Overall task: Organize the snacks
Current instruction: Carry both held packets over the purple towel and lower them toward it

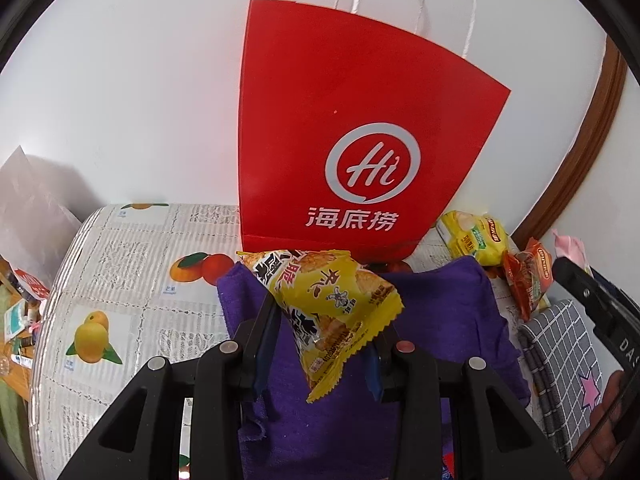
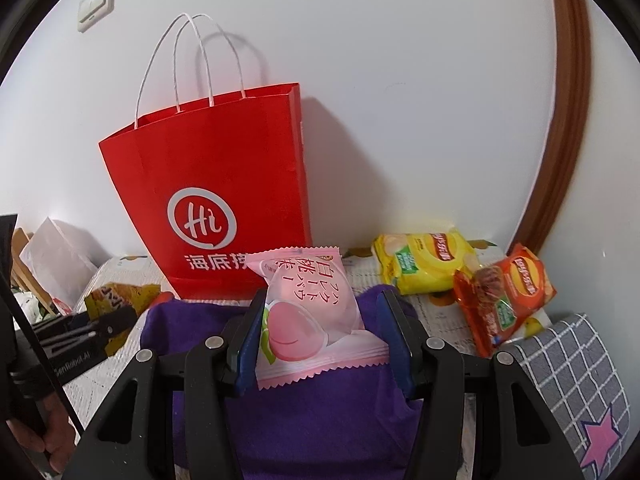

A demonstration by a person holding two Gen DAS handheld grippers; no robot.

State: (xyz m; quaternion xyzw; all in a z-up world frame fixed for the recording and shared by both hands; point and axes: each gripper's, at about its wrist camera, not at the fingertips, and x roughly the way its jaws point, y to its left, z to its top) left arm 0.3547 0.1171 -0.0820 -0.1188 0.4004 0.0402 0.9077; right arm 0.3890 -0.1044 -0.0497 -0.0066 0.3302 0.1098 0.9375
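Note:
My left gripper [image 1: 320, 340] is shut on a yellow snack packet [image 1: 332, 308], held above a purple cloth [image 1: 440, 312] in front of a tall red paper bag [image 1: 360, 120]. My right gripper [image 2: 320, 340] is shut on a pink peach snack packet [image 2: 308, 312], also over the purple cloth [image 2: 320, 420]. The red paper bag [image 2: 212, 184] with white rope handles stands upright against the wall, left of centre in the right wrist view. My left gripper [image 2: 92, 328] with its yellow packet [image 2: 120, 296] shows at the left of that view.
A yellow chip bag [image 2: 424, 260] and an orange chip bag [image 2: 504, 296] lie on the fruit-print tablecloth [image 1: 120, 272] at the right. A grey checked cloth [image 2: 572, 380] with a pink star lies at the near right. A wooden door frame [image 2: 568, 120] rises at the right.

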